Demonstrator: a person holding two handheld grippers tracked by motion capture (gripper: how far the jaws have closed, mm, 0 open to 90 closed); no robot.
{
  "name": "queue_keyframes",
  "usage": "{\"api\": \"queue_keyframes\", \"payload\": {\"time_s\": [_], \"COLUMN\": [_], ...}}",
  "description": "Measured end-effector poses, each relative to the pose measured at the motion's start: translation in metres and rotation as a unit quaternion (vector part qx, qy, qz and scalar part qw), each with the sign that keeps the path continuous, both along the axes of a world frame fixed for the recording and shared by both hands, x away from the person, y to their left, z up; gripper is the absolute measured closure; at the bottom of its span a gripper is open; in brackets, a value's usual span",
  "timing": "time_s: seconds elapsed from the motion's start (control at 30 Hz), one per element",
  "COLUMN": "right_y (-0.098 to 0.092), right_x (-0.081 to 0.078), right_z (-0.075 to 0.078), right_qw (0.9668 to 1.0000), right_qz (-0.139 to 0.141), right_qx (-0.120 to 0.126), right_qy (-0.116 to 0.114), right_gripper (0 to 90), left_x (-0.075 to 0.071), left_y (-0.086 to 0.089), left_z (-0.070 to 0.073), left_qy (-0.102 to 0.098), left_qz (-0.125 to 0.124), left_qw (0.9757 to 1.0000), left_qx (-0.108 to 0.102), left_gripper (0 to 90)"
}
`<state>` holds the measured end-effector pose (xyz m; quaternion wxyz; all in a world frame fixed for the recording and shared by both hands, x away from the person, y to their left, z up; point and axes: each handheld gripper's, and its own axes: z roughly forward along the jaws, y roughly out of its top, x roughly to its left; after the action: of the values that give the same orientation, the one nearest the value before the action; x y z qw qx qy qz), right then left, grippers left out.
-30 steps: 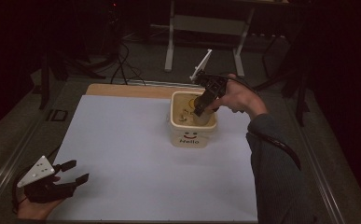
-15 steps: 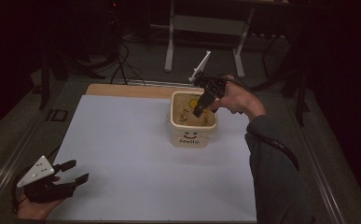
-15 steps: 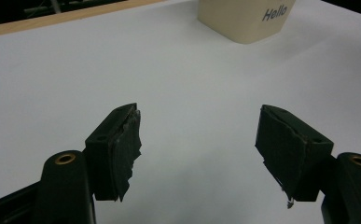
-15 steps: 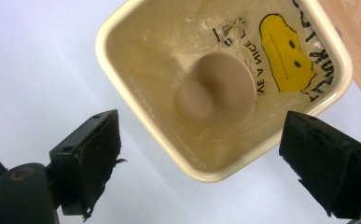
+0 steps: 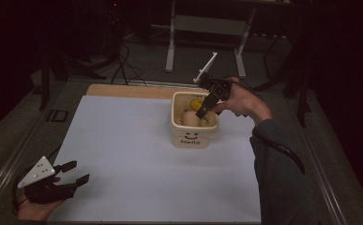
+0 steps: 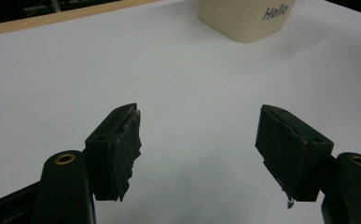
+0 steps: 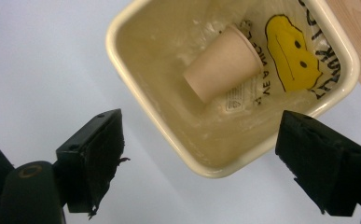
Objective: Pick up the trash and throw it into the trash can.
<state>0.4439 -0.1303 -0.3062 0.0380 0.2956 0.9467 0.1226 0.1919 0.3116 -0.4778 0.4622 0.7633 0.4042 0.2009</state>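
Jaws spread wide and empty on both our grippers. Since a second ago our right gripper (image 5: 202, 111) has lifted slightly above the cream bin (image 7: 141, 109), where a paper cup (image 7: 224, 62) lies on its side atop a plastic bag with a yellow smiley (image 7: 295, 52). Our left gripper (image 5: 76, 174) has stayed at the near left corner of the white table (image 5: 137, 154), well apart from the bin, with nothing between them.

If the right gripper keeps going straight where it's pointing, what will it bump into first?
Probably the near rim of the cream bin, which lies midway between the open jaws of the right gripper. The paper cup lies deeper inside; depth is hard to judge.
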Motion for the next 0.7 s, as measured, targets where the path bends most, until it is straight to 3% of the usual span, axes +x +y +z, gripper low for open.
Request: {"api": "queue_keyframes", "payload": {"time_s": [0.7], "right_y": [-0.011], "right_x": [-0.014], "right_z": [0.004], "right_qw": [0.9995], "right_qz": [0.012], "right_qx": [0.013], "right_qy": [-0.024], "right_gripper": [17.9], "left_x": [0.000], "left_y": [-0.001], "left_z": [0.000], "left_qy": [0.001], "left_qz": [-0.001], "left_qw": [1.0000], "left_qx": [0.001], "left_gripper": [30.6]}}
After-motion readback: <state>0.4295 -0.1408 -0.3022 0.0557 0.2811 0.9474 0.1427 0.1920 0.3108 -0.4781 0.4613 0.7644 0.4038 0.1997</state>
